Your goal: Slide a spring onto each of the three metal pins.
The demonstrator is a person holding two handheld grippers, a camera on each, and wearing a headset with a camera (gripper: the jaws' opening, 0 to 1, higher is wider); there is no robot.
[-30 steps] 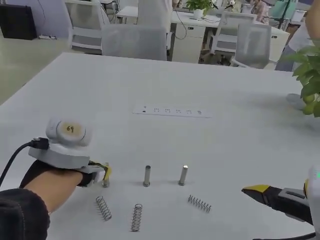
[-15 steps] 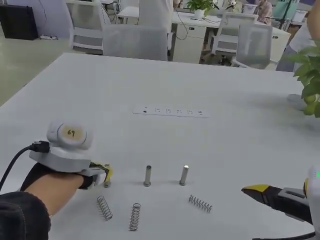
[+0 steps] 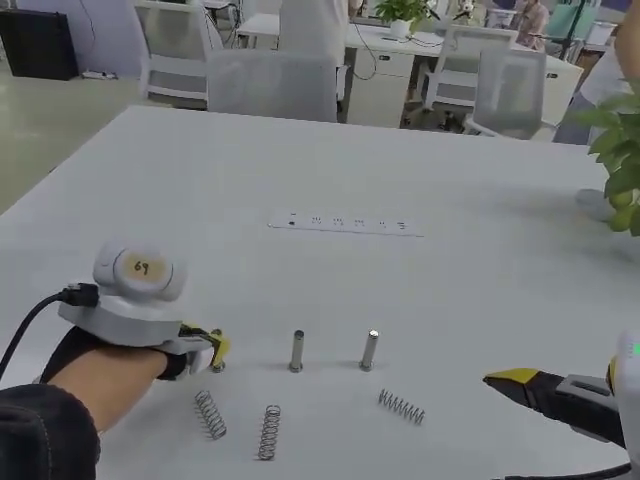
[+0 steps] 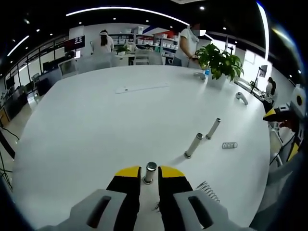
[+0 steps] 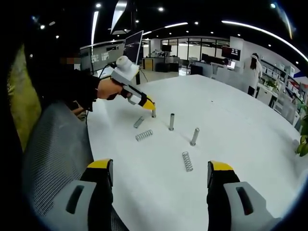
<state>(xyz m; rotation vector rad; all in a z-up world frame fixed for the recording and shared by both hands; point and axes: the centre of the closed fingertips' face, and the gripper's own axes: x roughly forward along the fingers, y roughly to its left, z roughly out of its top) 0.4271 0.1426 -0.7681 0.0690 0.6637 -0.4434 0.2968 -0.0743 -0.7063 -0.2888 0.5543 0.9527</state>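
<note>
Three short metal pins stand upright in a row on the white table (image 3: 450,280): the left pin (image 3: 217,363), the middle pin (image 3: 297,351) and the right pin (image 3: 369,350). In front of them lie three loose springs: one at the left (image 3: 209,414), one in the middle (image 3: 269,432), one at the right (image 3: 401,406). My left gripper (image 3: 214,349) (image 4: 150,173) has its yellow-tipped jaws shut around the left pin (image 4: 150,172). My right gripper (image 5: 160,168) is wide open and holds nothing; in the head view it (image 3: 495,381) hovers right of the springs.
A white power strip (image 3: 345,222) lies flat further back on the table. A potted plant (image 3: 620,150) stands at the right edge, and office chairs (image 3: 270,85) line the far side. The table's near edge runs close to my right gripper.
Almost nothing: my left gripper stays at the left pin, nudged slightly right. The right gripper holds still. The head view has drifted a little.
</note>
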